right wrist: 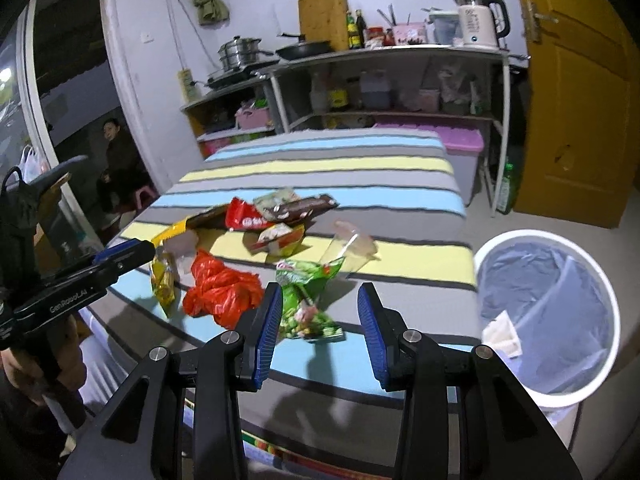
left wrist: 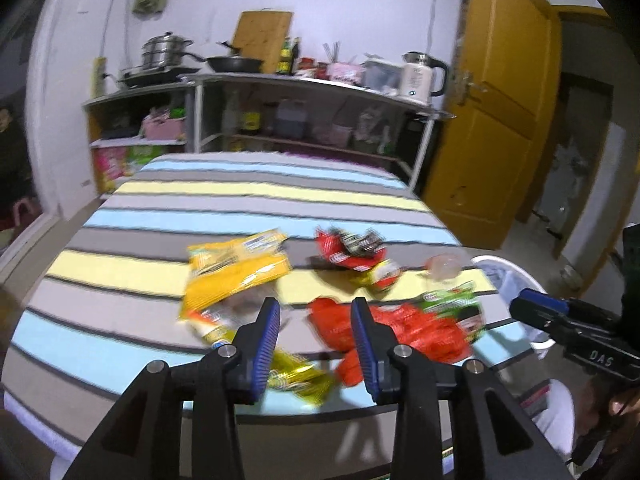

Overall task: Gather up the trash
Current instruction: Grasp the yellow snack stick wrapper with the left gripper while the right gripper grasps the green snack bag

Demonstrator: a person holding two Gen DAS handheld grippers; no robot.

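Two grippers hover over a striped cloth (right wrist: 360,192) strewn with trash, and I see both sets of jaws spread wide with nothing between them. My left gripper (left wrist: 316,322) hangs above the near part of the pile, between a yellow bag (left wrist: 236,268) on its left and a crumpled red bag (left wrist: 404,330) on its right. A small gold wrapper (left wrist: 300,378) lies just under its left finger. Farther back sit a red and black wrapper (left wrist: 352,250) and a clear cup (left wrist: 442,266) tipped on its side — motion blur softens all of it.

My right gripper (right wrist: 320,320) is poised over a green packet (right wrist: 306,300), which lies on the cloth near the front edge. The red bag (right wrist: 220,292) is just left of the packet, the cup (right wrist: 350,248) just behind it. A white bin (right wrist: 548,316) with a pale liner stands on the floor, beside the cloth's right edge. It holds a scrap of paper (right wrist: 500,334).

Behind everything, a shelf (right wrist: 384,52) carries a kettle (right wrist: 478,20), a pan (right wrist: 304,50) and bottles.
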